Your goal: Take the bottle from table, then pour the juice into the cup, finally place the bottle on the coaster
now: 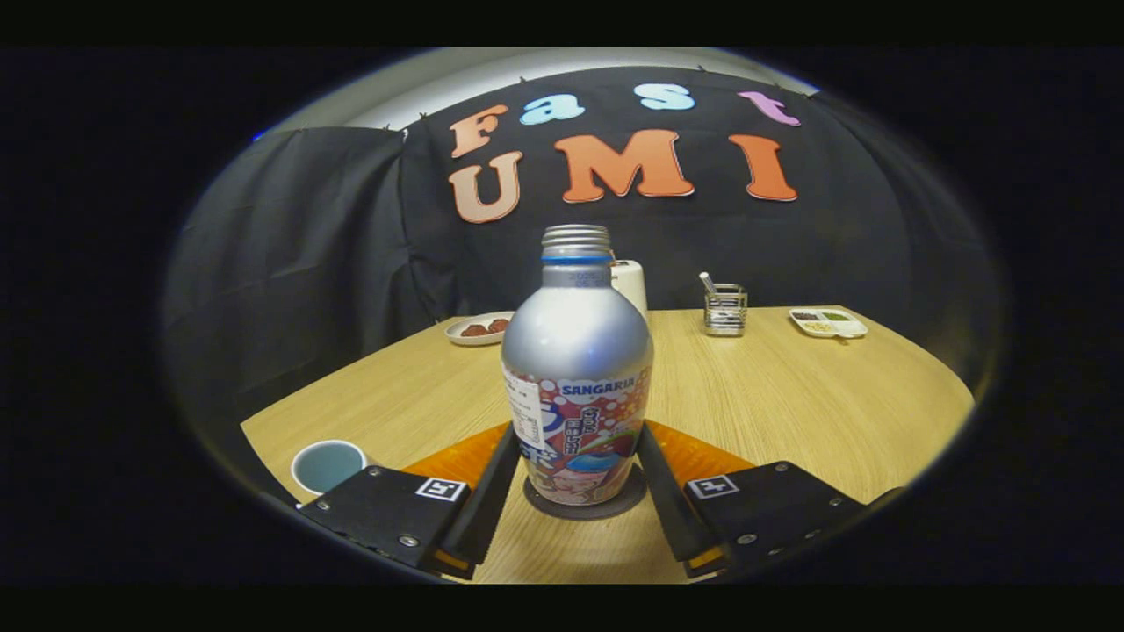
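Table: pale wood-grain top, rounded at the far side, standing in a booth walled with black cloth; a strip of light ceiling shows above the cloth.

Bottle: silver metal, screw cap on, printed label round the lower half. Upright on a dark round coaster, which lies on the table just ahead of the gripper. An orange mat shows behind the coaster on both sides.

Gripper: fingers flank the bottle's lower half, one at each side, right at the label; whether both press on it or stand a hair off, cannot tell.

Cup: light blue inside, near left, beside the left finger and apart from the bottle.

Plate: white, with dark red pieces, far left.

White container: far, partly hidden behind the bottle.

Clear holder: far right of the bottle, with a stick-like item in it.

Divided tray: white, far right, small portions of food in its sections.
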`<state>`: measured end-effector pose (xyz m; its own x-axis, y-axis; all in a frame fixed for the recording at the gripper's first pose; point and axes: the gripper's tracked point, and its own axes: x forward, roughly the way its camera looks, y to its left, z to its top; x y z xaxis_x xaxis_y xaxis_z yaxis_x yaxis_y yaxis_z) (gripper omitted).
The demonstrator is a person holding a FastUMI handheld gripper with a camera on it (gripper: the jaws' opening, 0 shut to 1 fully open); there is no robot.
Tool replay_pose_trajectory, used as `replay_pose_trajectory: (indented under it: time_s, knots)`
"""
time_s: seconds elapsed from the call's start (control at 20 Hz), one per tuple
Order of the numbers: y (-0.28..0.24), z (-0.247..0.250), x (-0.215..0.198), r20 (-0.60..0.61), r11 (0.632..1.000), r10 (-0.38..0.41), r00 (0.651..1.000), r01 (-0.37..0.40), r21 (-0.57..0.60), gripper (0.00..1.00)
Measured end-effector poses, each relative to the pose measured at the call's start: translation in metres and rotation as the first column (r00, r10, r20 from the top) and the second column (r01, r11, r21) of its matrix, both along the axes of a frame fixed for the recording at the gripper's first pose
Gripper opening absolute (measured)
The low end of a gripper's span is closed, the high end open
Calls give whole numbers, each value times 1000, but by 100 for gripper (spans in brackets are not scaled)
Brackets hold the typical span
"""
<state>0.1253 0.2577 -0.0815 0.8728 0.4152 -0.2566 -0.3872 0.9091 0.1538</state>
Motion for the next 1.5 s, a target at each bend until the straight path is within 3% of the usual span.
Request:
replay_pose_trajectory:
  time_s: [0.6, 0.8, 1.0, 1.5]
  knots:
    - [-1, -17, 4, 3, 999, -20, 1000, 20, -36, 79]
    - [2, -22, -7, -34, 1000, -20, 999, 20, 6, 83]
    - [-1, -11, -14, -5, 1000, -28, 1000, 28, 2, 98]
    - [-36, 26, -45, 46, 998, -61, 997, 61, 8, 98]
